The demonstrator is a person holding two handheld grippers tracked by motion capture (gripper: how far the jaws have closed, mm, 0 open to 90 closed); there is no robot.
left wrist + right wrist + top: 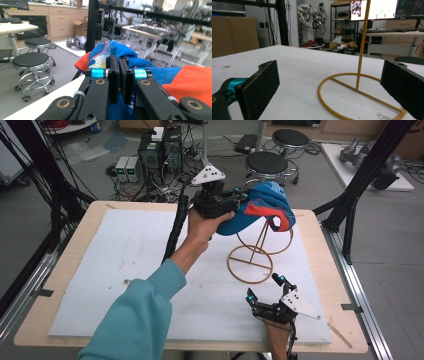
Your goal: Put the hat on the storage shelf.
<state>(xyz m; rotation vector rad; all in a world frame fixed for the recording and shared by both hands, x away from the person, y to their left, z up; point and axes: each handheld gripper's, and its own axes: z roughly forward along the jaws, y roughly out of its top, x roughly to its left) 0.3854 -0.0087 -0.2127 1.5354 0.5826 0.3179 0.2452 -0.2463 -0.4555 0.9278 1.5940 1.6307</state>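
My left gripper (239, 199) clamps a blue-and-orange cap (263, 208) at upper centre of the frame, directly over the wire stand (260, 251), whose stem rises beneath. My right gripper (265, 291), jaws spread and empty, waits lower right, facing the stand's base ring.

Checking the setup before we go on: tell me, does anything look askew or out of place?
Nothing looks damaged or spilled. The blue and orange cap sits lopsided at the top of the wire stand, because the left gripper is clamped on its edge. The right gripper rests open nearby.
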